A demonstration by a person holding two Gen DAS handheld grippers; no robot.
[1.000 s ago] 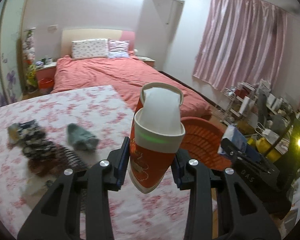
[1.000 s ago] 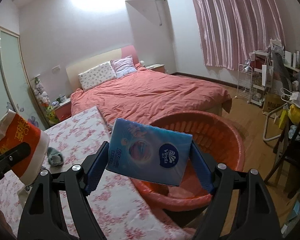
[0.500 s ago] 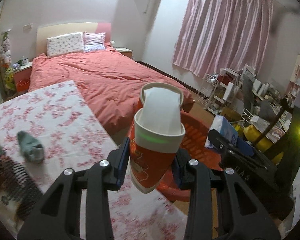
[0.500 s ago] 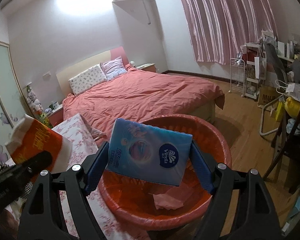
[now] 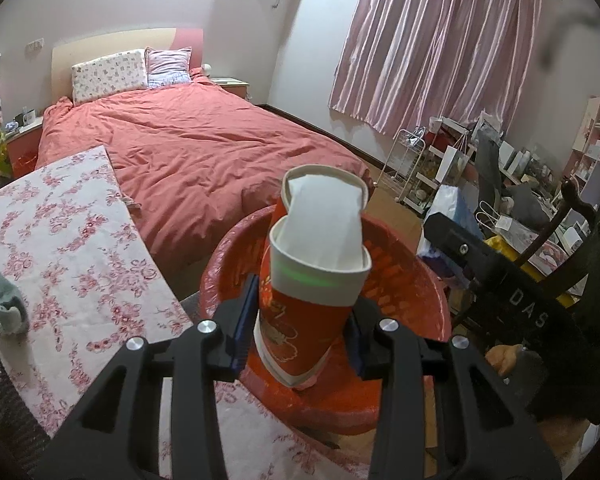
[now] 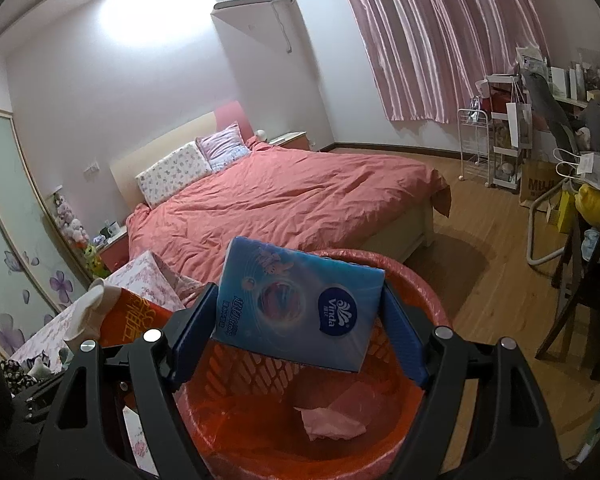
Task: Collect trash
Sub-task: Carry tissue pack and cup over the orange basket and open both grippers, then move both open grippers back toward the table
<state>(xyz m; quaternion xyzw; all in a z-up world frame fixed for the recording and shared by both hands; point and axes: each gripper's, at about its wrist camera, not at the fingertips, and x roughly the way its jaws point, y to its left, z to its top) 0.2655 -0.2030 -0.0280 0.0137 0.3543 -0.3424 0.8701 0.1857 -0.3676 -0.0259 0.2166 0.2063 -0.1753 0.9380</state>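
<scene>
My left gripper [image 5: 300, 320] is shut on a squashed red and white paper cup [image 5: 312, 280] and holds it over the near rim of the red trash basket [image 5: 412, 292]. My right gripper [image 6: 300, 332] is shut on a blue Vinda tissue pack [image 6: 300, 300] and holds it above the red trash basket [image 6: 428, 300], which is lined with a red bag and holds crumpled pink paper [image 6: 332, 420]. The cup [image 6: 136, 316] also shows at the left of the right wrist view. The right gripper [image 5: 480, 256] shows at the right of the left wrist view.
A table with a pink floral cloth [image 5: 60, 240] stands left of the basket, with a grey-green sock [image 5: 4, 304] on it. A bed with a red cover [image 5: 188, 140] lies behind. A cluttered rack and chairs [image 6: 540, 160] stand at the right on the wooden floor.
Both grippers have moved right, off the table and over the red basket, each still holding its item. The basket now sits directly below them.
</scene>
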